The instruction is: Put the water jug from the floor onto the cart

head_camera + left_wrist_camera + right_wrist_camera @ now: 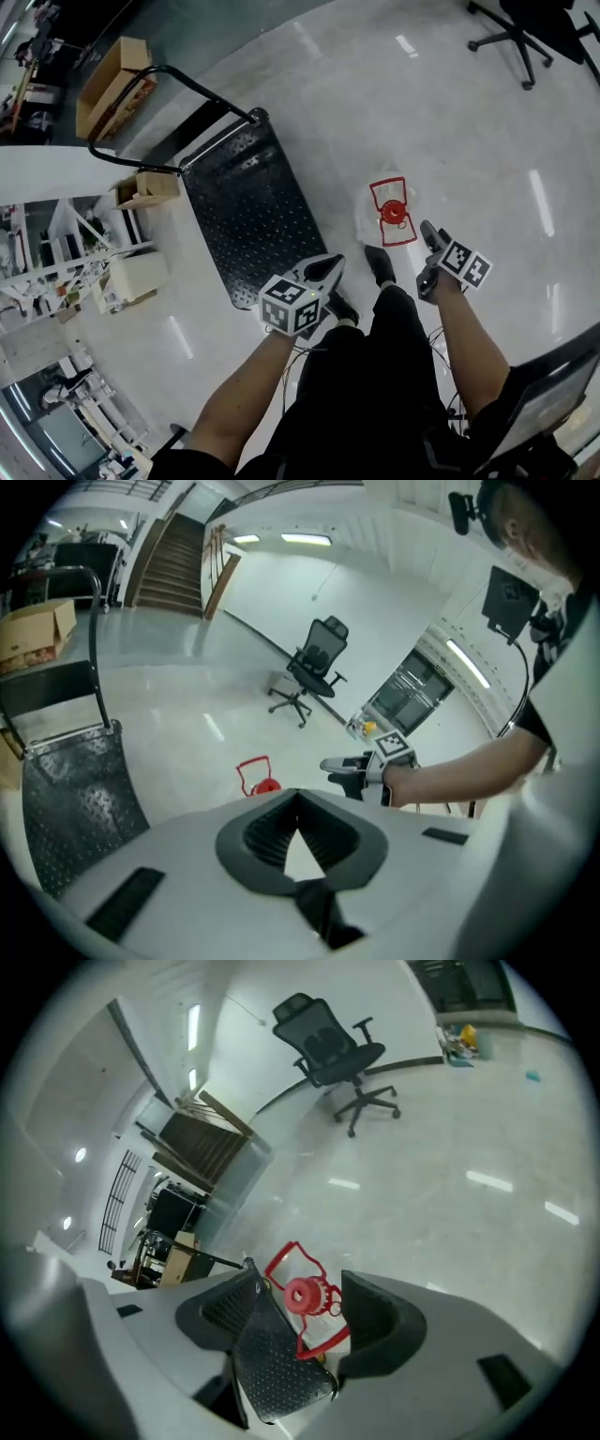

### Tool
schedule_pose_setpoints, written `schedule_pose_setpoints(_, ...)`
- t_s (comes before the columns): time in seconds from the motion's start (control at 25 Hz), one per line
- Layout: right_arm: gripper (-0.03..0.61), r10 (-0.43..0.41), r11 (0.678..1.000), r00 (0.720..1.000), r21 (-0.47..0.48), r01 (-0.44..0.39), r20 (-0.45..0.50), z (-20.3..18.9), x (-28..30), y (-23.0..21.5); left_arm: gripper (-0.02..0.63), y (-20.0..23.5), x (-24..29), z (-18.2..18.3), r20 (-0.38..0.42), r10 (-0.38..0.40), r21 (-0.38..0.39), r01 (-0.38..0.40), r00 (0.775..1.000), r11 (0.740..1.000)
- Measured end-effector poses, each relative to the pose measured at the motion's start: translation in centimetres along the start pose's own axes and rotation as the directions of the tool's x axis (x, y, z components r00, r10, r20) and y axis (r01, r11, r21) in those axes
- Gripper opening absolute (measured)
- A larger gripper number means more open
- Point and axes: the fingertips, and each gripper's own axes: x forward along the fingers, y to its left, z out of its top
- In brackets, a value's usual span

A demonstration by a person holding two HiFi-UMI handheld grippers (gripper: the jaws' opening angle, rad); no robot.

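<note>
Left claw (326, 270) shut tip to tip, nothing between pads; hung low by near right corner of black cart (246, 202). Water jug (389, 214), clear with red cap and red carry handle, stood upright on floor (469, 141) just right of cart, apart from it. Right claw (429, 257) hovered near jug's right side, jaws wide apart, gripping nothing, jug's red cap showing beyond gap.

Of the water jug (266, 785) the left gripper view shows only red handle and cap, the body seemingly hidden behind the left gripper (298, 797)
</note>
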Motion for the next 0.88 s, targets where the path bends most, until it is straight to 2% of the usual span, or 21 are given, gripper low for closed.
schedule_pose_setpoints(0.08, 0.265, -0.03, 0.999, 0.999, 0.045, 0.031, -0.023, -1.9, 1.4, -2.4, -0.002, 1.3, 2.0, -2.3, -0.058, -0.017, -0.068, 0.013, 0.998, 0.998)
schedule_pose_setpoints(0.2, 0.264, -0.068, 0.989, 0.996, 0.129, 0.075, -0.062, -5.1, 2.7, -5.9, -0.002, 3.0, 3.8, -5.5, -0.1, -0.042, -0.222, 0.019, 0.994, 0.975)
schedule_pose_setpoints(0.36, 0.264, -0.042, 0.968, 0.996, 0.245, 0.059, -0.076, -8.0, 5.5, -8.4, -0.002, 6.8, 6.0, -8.6, -0.163, -0.024, -0.244, -0.016, 0.986, 0.97)
schedule_pose_setpoints(0.52, 0.264, 0.016, 0.944, 0.999, 0.33, 0.002, -0.052, -9.2, 7.0, -8.1, -0.002, 9.4, 6.7, -10.5, -0.175, 0.01, -0.344, -0.07, 0.985, 0.936)
schedule_pose_setpoints(0.76, 0.262, 0.016, 0.919, 0.996, 0.395, 0.019, -0.085, -10.8, 9.6, -7.7, -0.002, 10.8, 4.2, -12.4, -0.174, 0.058, -0.435, -0.13, 0.983, 0.891)
schedule_pose_setpoints(0.88, 0.241, 0.025, 0.912, 0.996, 0.411, 0.013, -0.085, -10.1, 10.0, -8.0, -0.002, 10.5, 4.8, -13.1, -0.193, 0.062, -0.418, -0.139, 0.979, 0.898)
